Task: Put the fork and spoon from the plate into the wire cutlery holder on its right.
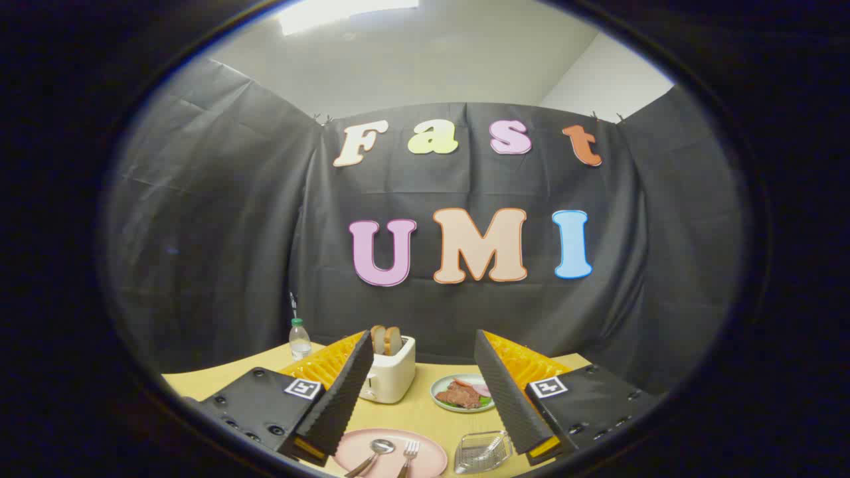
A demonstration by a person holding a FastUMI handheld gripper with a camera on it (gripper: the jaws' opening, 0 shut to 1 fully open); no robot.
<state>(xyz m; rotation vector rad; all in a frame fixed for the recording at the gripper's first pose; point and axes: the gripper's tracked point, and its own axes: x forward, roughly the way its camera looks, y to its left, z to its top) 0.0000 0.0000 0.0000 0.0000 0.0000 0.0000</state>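
Hand-held gripper [425, 392]: fingers spread wide, holding nothing.
Spoon [373, 453] and fork [408, 455]: on pink plate [431, 458], below between fingers, handles toward camera.
Wire cutlery holder [481, 451]: just right of plate.

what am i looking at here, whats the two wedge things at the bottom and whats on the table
The two wedges are the fingers of a hand-held claw; a person carries it, with no robot arm. The camera rides on the claw and looks forward along the fingers, which bends the picture round. The fingers stand wide apart and hold nothing.

On the table, near the fingers, lies a pink plate with a spoon and a fork. To its right is a wire holder. Beyond are a toaster with bread, a plate of food and a bottle.
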